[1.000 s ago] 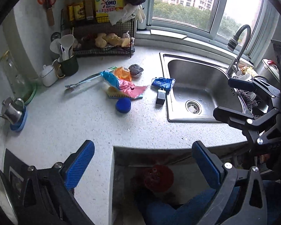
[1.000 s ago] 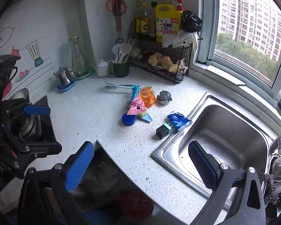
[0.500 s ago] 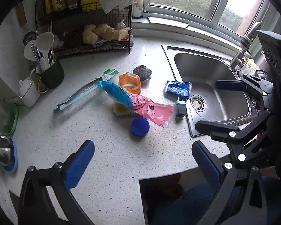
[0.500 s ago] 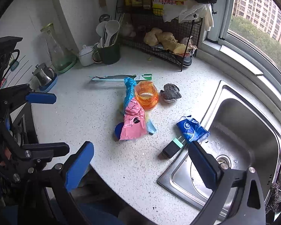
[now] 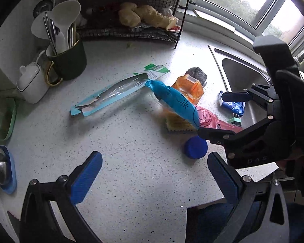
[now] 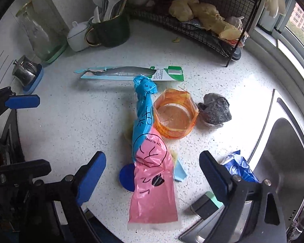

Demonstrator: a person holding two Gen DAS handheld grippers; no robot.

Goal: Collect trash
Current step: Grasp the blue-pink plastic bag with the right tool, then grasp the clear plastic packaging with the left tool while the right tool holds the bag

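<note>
Trash is spreading across the bench point(image 6: 75, 133) right under me now, where a second ago it was only a small cluster far ahead: I am dropping both hands in over it, and the pink and blue wrapper point(image 6: 150, 162) is filling the space between my right gripper point(image 6: 152, 172) fingers. That right gripper is beginning to close from wide spread, pads not yet touching the wrapper, which is lying flat over a yellow sponge and partly covering a blue lid point(image 6: 126, 177). Just past it the orange plastic cup point(image 6: 175, 114) is standing upright, a grey crumpled lump point(image 6: 214, 109) beside that, and a long fish packet point(image 6: 129, 73) is lying crosswise further ahead. A blue snack bag point(image 6: 240, 169) is sitting beside my right finger at the sink edge point(image 6: 273, 109). My left gripper point(image 5: 152, 174) is hanging spread over bare bench, nothing between its fingers, the fish packet ahead of it. Judging by this, the wrapper is becoming my first pick, and collecting has not yet started
</note>
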